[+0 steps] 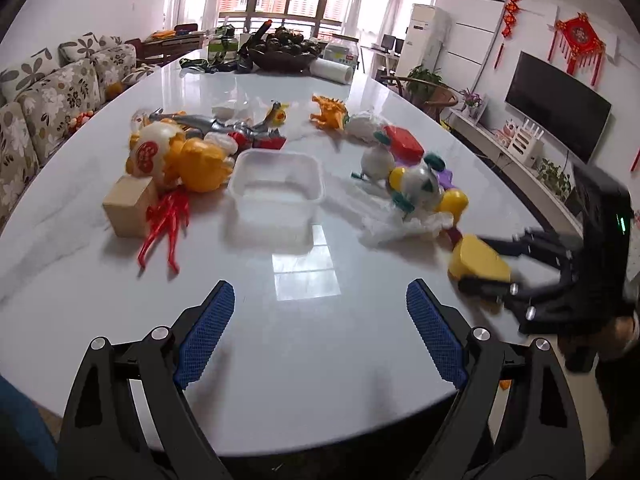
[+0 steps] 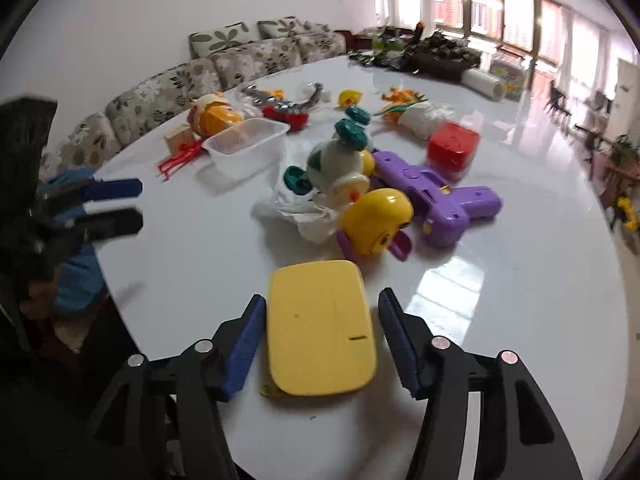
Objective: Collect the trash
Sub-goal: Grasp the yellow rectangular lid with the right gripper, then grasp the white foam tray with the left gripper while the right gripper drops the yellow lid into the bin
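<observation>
The right gripper (image 2: 322, 336) brackets a flat yellow block (image 2: 322, 326) that lies on the white table (image 2: 500, 320), well on the near side of the clear tub (image 2: 248, 148). A thin gap shows between each blue pad and the block's sides, so the jaws are spread around it, not pinching. The left gripper (image 1: 320, 334) hangs spread and empty over bare table, nearer than the tub.

The main risk, as I judge it, is a skewed closure: the block sits slightly angled between the pads, so one pad may land first and push it across the glossy top. A grip on its rounded long edges could also slip once lifted. It is also unclear that the block is trash at all; the crumpled white plastic (image 2: 296, 212), between block and tub, looks the likelier rubbish, and grabbing the wrong thing would waste the move. Reaching past the block toward the tub risks knocking the yellow ball toy (image 2: 378, 216) and the purple toy gun (image 2: 444, 200).

Hard to read: the block's underside, with a yellow scrap peeking out at its near corner. Whether the tub holds anything is unclear through its cloudy walls. In the left view the right gripper is blurred at the edge, and the toys behind the tub overlap too much to separate
</observation>
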Demonstrator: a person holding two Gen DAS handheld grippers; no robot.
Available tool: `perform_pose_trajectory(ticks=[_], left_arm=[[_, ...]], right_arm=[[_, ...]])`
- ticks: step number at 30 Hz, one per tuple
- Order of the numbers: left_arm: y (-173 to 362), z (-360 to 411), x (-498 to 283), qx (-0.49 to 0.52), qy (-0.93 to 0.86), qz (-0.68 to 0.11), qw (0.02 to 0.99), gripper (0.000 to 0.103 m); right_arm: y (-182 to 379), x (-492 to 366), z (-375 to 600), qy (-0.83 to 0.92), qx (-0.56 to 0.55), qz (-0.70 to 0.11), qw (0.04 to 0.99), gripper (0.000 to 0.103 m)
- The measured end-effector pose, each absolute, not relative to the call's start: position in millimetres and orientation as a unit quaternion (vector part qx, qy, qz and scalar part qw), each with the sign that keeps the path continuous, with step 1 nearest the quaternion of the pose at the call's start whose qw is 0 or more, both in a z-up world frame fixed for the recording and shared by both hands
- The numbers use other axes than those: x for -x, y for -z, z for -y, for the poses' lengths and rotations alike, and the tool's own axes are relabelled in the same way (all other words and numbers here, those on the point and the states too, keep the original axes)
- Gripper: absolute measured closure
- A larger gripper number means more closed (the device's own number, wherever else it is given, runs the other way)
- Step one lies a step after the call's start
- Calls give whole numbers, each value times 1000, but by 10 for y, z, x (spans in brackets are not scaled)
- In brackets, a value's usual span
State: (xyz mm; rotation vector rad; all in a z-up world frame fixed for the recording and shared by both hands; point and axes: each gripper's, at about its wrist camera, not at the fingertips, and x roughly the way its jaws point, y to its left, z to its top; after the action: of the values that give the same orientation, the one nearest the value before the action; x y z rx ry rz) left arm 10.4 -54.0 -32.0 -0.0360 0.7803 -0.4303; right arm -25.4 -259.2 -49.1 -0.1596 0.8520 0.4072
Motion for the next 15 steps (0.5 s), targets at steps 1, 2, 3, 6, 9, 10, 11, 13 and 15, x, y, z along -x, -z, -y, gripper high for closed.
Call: perform_pose_trajectory(ticks=[1,2,3,6,9,10,11,13,15], left_arm=[[309,591,-156,18,206,-375,904,17],[304,622,-217,17,200,-372,906,17],[304,657,-283,16,190,-372,908,17],[346,763,-575,26,169,-389,905,17],[428,829,-881,27,140,-408,902,17],[485,839,-1012,31,128,-424,896,17],[520,859,-1111,27,119,-429,895,17],[516,916,-1217,-4,100,-436,894,20],[450,936,-1243,-3,124,-435,892,39]], right_arm=[[491,258,2593,-192,73,-412,888,57],[488,281,2597,-186,66,-412,890,58],[491,313,2609,-183,61,-409,892,58],[500,376,2682,-185,39,-404,895,58],[505,422,2786,-182,16,-400,898,58],[506,437,2819,-182,10,-398,899,58],[504,440,2832,-182,7,-397,900,58],[509,441,2858,-183,-4,-395,900,58],[510,429,2865,-182,-13,-394,901,58]])
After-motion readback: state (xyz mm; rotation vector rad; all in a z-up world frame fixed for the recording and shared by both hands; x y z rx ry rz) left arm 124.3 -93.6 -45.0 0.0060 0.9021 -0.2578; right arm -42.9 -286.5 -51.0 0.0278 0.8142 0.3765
